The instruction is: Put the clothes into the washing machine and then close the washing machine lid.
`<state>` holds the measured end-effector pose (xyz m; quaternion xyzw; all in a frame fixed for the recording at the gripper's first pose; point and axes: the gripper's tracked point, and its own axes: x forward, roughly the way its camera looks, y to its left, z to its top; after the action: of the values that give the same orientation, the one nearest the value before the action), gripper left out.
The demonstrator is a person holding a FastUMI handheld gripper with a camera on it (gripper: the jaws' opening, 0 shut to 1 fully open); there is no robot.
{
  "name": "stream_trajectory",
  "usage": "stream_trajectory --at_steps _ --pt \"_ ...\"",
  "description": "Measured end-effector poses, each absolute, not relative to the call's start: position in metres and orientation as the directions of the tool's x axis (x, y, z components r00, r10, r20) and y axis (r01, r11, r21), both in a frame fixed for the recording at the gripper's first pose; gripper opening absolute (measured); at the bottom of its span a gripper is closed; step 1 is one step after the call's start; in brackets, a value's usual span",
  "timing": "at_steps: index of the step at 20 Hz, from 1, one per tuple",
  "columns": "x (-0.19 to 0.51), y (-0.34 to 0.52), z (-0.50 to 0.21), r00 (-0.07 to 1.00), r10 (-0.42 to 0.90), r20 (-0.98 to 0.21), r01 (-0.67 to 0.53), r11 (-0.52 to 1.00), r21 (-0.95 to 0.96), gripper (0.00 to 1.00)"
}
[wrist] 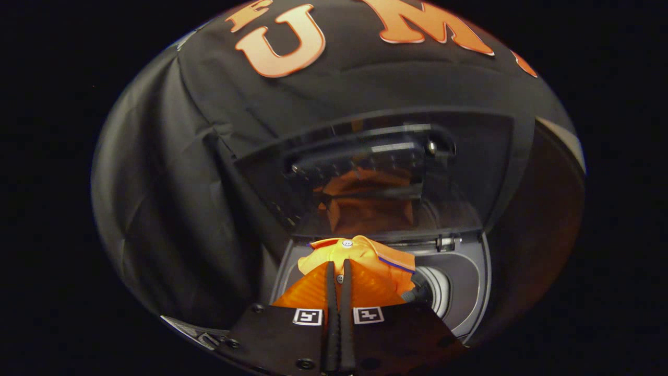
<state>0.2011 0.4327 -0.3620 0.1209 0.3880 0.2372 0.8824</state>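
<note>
We have the hand-held gripper (pixel 339 274) drawn nearly closed, its two fingers (pixel 330 292) standing side by side with barely a slit between them, and a fold of the orange garment (pixel 360 256) appears to be pinched in that slit; the cloth bunches up and spreads to either side just past the fingertips, so we judge both fingers press on it, though the contact itself is hidden by the folds. The garment, a buttoned collar showing at its top, hangs directly ahead of and around the fingertips, with no gap between them. What matters for our next move is what lies beyond it: the washing machine (pixel 464 292) sits straight ahead and below, its round drum opening (pixel 441 290) showing just to the right of the garment, partly covered by it. The lid (pixel 376 172) stands raised behind the opening, hinged along the far edge, its dark glossy panel reflecting the orange cloth back at us. So the garment already sits over the near-left rim of the opening, and we reckon the drum lies forward, down and slightly right of the fingertips. We would carry the cloth that way before letting go, since a release here may leave part of it draped over the rim. The lid is not yet closed.
</note>
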Motion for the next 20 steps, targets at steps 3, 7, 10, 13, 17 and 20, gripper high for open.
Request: stream_trajectory --at_steps 3,7,10,13,17,20 --pt "0.198 0.433 -0.402 0.564 0.474 -0.676 -0.293 0.880 0.374 0.08" --pt "0.190 0.432 -0.449 0.526 0.436 -0.731 -0.245 0.900 0.361 0.08" --pt "0.196 0.429 -0.473 0.497 0.402 -0.769 -0.228 0.916 0.331 0.08" --pt "0.202 0.430 -0.490 0.483 0.381 -0.788 -0.224 0.924 0.309 0.08" --pt "0.207 0.430 -0.504 0.475 0.362 -0.802 -0.221 0.931 0.289 0.08" --pt "0.209 0.430 -0.509 0.472 0.354 -0.807 -0.209 0.935 0.288 0.08"
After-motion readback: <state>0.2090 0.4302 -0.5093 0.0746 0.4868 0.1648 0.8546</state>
